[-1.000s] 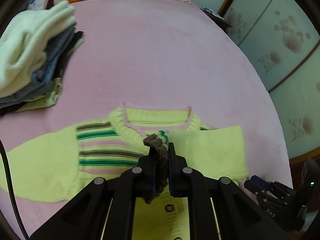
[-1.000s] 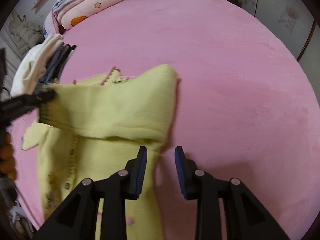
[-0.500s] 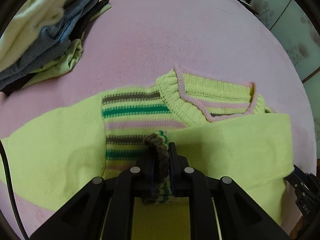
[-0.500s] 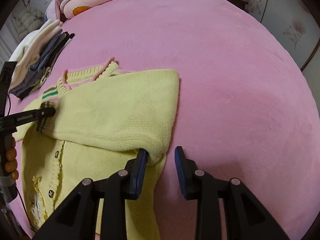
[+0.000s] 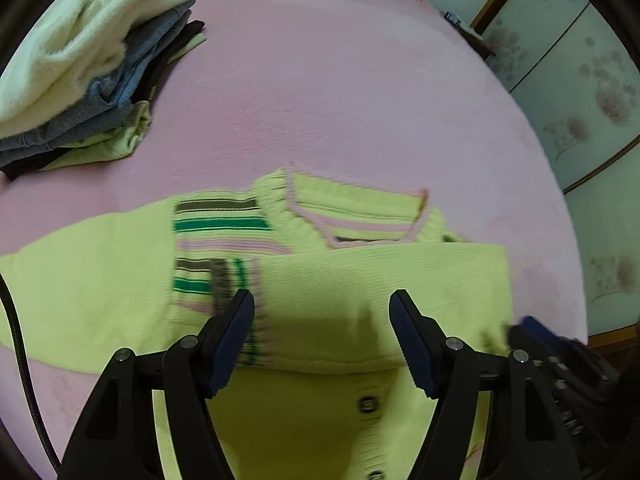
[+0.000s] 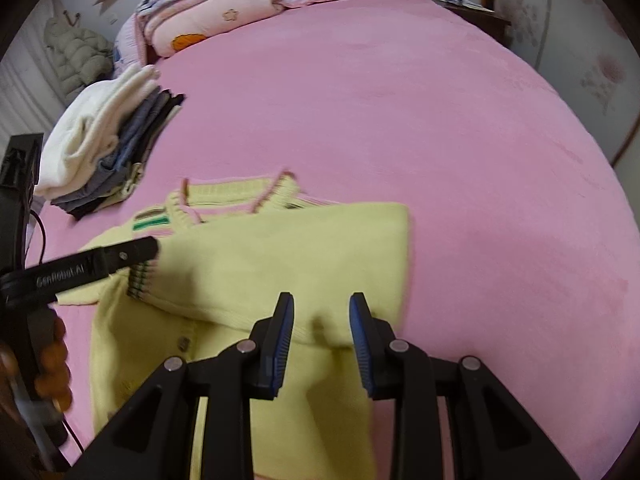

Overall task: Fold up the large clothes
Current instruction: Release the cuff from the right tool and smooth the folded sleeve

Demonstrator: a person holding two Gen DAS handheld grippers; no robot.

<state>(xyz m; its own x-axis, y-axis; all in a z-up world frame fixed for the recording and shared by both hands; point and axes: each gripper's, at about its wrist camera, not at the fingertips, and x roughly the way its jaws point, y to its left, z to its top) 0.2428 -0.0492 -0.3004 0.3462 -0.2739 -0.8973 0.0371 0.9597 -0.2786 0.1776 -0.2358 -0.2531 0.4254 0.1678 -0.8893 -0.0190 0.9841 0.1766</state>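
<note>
Left wrist view: left tongs [image 5: 322, 336] just sprung apart, nothing pinched, above folded sleeve [image 5: 380, 280] of yellow cardigan [image 5: 100, 272] on pink bed [image 5: 340, 80]. Right tongs [image 6: 322, 340] part-spread, empty, over sleeve's fold.

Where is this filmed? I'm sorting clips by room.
Most likely a bedroom: the yellow cardigan lies on a wide bed with a pink cover, folded quilts are piled at its head, and a stack of folded clothes sits beside.
</note>
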